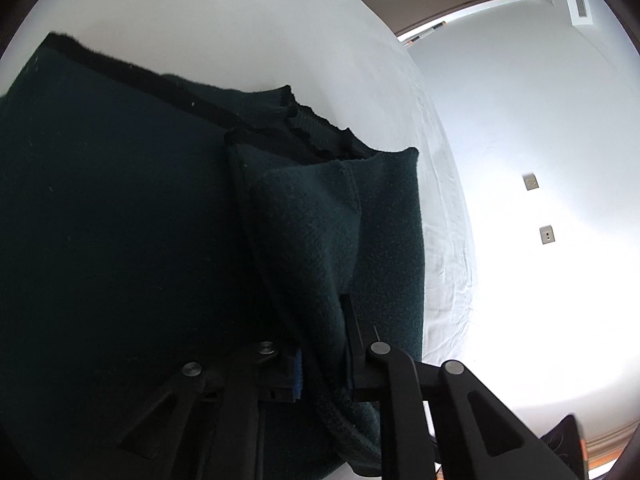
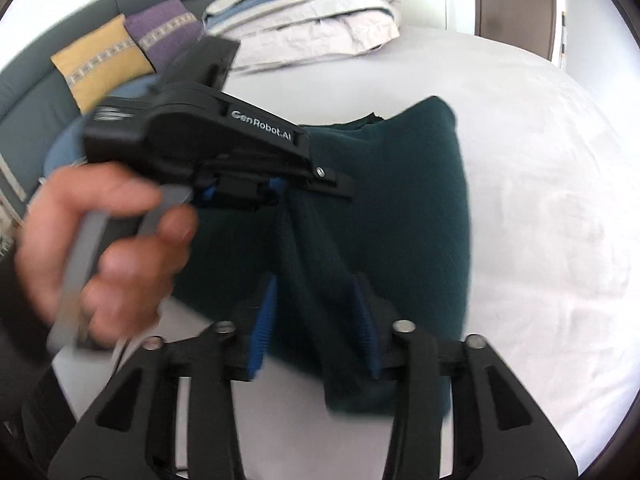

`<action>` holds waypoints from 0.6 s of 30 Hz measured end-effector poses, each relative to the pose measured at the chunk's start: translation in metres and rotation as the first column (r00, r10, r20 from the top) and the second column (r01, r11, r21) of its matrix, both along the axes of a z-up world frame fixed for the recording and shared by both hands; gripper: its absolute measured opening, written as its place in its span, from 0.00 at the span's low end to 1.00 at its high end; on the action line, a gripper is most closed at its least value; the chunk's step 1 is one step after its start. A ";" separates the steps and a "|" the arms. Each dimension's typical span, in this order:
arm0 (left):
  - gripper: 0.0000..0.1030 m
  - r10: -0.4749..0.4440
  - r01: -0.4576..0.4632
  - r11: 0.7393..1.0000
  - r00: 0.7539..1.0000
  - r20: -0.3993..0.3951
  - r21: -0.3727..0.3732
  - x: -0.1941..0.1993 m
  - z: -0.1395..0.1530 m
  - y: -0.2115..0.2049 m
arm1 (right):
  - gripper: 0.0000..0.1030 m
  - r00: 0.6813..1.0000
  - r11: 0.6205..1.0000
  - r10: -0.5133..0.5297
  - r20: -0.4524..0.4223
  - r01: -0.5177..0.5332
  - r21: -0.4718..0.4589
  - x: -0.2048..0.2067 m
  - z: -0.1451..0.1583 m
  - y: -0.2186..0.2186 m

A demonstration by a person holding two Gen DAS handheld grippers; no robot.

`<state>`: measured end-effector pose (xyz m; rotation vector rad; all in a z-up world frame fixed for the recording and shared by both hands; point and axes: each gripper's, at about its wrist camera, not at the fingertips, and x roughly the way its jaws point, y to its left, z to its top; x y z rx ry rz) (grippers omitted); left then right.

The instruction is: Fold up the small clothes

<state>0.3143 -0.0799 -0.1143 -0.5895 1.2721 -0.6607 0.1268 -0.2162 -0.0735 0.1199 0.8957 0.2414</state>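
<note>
A dark green knitted garment (image 2: 400, 208) lies partly folded on a white bed sheet (image 2: 540, 200). My left gripper (image 1: 324, 344) is shut on a fold of the garment (image 1: 312, 232), lifting it in a tent shape. In the right wrist view the left gripper (image 2: 280, 188) shows from the side, held by a hand (image 2: 108, 240), pinching the cloth. My right gripper (image 2: 316, 320) has its blue-padded fingers (image 2: 264, 320) around a ridge of the same garment; the view is blurred and the jaws stand apart with cloth between them.
Folded white and blue bedding (image 2: 312, 12) lies at the far end of the bed. Yellow (image 2: 100, 60) and purple cushions (image 2: 168, 28) rest on a grey sofa at left. A brown door (image 2: 516, 4) and a white wall (image 1: 540, 140) with sockets lie beyond the bed's edge.
</note>
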 end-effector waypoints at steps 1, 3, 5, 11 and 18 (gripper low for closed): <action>0.15 -0.007 0.007 1.000 1.000 0.004 0.002 0.001 0.003 0.001 | 0.40 1.000 0.998 -0.005 0.013 0.004 0.061 -0.016 0.005 -0.010; 0.13 -0.021 0.021 1.000 1.000 0.014 0.007 0.008 0.008 0.007 | 0.41 0.999 0.994 -0.029 0.025 0.026 0.107 -0.035 0.008 -0.024; 0.13 -0.034 0.033 0.999 0.999 0.028 0.014 0.011 0.017 0.013 | 0.42 0.997 0.994 -0.072 0.035 0.069 0.090 -0.046 0.009 -0.036; 0.12 -0.055 0.048 0.994 0.996 0.076 0.093 0.021 0.039 0.046 | 0.43 0.975 0.975 -0.216 0.060 0.211 0.075 -0.027 0.003 -0.073; 0.12 0.002 -0.013 0.987 0.997 0.074 0.162 0.037 0.026 0.110 | 0.42 0.997 0.997 -0.082 -0.016 0.082 0.003 0.040 -0.038 -0.040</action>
